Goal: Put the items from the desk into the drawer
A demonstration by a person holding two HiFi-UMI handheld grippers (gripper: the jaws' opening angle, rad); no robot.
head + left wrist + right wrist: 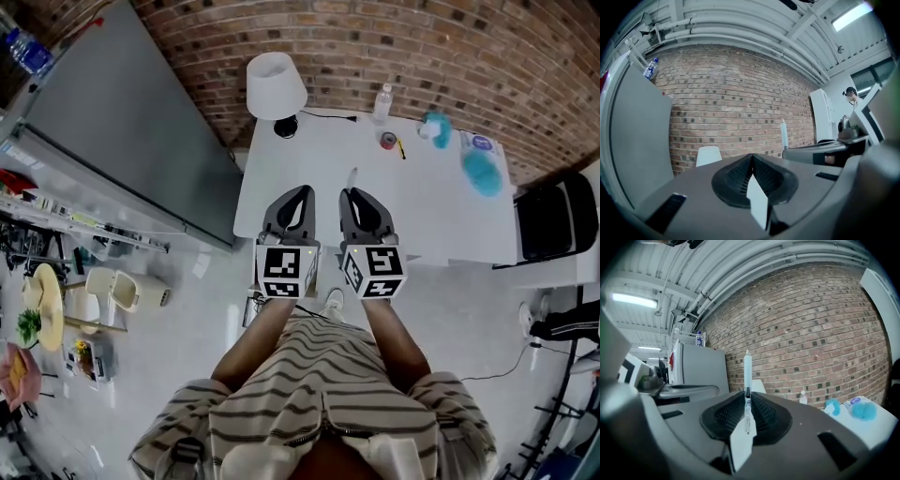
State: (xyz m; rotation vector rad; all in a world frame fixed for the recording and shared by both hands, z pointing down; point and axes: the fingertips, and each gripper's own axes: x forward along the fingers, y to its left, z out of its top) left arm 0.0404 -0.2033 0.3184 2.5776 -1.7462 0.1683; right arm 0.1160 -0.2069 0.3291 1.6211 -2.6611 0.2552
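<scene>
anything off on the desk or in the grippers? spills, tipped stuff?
Nothing stands out. The lamp and bottle stand upright on the desk, and no spill shows. The right gripper is shut on a pen that pokes out past its tips. The left gripper is shut and empty.

On desk (pixel 441 220), lamp (pixel 276 89) at far left corner, bottle (pixel 382 101) to its right

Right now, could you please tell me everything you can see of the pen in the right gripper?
The pen is slim, with a pale, plastic-looking barrel, a pointed top end and a dark band with print low down. It stands upright, its lower end clamped in the shut right gripper, above the white desk; nothing else touches it.
</scene>
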